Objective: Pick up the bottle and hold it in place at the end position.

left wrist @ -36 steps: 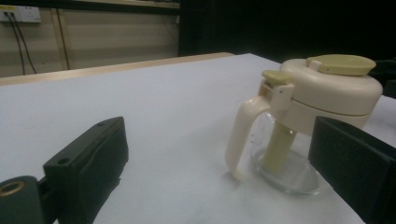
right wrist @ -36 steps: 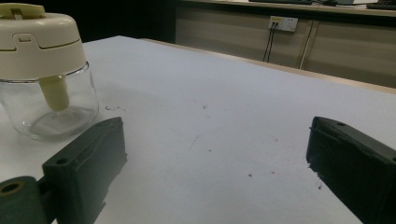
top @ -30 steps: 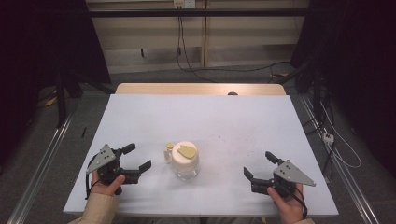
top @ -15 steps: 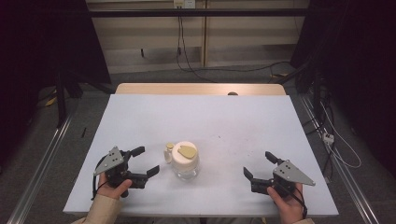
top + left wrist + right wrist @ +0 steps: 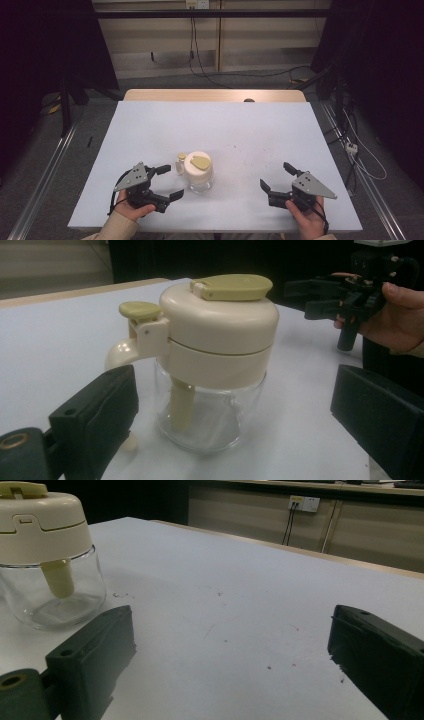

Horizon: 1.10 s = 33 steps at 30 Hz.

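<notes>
A clear glass jar (image 5: 199, 175) with a cream lid, an olive flap on top and a small side spout stands on the white table (image 5: 250, 125), near its front edge. My left gripper (image 5: 171, 181) is open just left of the jar, its jaws pointing at it without touching. In the left gripper view the jar (image 5: 215, 360) stands close ahead between the spread jaws of the left gripper (image 5: 235, 395). My right gripper (image 5: 275, 176) is open and holds nothing, well to the right of the jar. In the right gripper view the jar (image 5: 45, 555) is far left of the right gripper (image 5: 230, 645).
The left gripper view also shows the other hand with the right gripper (image 5: 325, 295) beyond the jar. A wooden strip (image 5: 215, 95) borders the table's far edge. Cables (image 5: 200, 55) run over the floor behind, and metal rails (image 5: 45, 170) flank the table.
My left gripper has moved right, closing in on the jar with its jaws still open. The right gripper and the jar have not moved.
</notes>
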### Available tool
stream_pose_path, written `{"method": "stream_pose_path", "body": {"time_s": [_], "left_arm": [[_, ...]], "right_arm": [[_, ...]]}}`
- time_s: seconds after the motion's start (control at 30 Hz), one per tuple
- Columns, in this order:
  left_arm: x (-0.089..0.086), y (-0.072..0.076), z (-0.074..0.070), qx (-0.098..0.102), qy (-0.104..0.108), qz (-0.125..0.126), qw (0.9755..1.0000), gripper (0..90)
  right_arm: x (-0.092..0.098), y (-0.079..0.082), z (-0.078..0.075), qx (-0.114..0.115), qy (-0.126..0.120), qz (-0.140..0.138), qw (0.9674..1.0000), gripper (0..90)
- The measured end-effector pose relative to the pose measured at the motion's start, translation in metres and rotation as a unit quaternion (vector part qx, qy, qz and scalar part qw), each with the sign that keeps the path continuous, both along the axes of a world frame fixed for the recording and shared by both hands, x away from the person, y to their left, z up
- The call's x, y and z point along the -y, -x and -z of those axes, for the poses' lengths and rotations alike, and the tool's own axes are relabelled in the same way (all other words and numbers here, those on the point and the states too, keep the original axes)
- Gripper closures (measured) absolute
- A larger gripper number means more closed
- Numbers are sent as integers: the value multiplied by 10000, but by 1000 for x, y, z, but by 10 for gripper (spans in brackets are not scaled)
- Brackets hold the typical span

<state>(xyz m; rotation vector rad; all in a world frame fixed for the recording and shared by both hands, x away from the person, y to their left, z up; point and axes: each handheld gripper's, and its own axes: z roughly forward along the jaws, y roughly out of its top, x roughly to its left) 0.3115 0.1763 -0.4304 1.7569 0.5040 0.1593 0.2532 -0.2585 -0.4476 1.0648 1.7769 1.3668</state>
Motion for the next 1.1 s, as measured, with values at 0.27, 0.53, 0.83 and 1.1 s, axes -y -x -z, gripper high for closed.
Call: {"method": "stream_pose_path", "body": {"time_s": [0.27, 0.53, 0.83, 1.1], "left_arm": [[3, 0, 1, -94, -42, 102, 9999, 47], [8, -1, 2, -125, -119, 125, 9998, 56], [17, 0, 2, -106, -268, 187, 9994, 61], [25, -1, 4, -119, -364, 230, 9990, 66]], "right_arm": [[1, 0, 0, -12, -17, 26, 10000, 44], [0, 0, 0, -13, 6, 18, 10000, 44], [1, 0, 0, -7, 5, 15, 10000, 44], [0, 0, 0, -9, 8, -12, 10000, 45]]}}
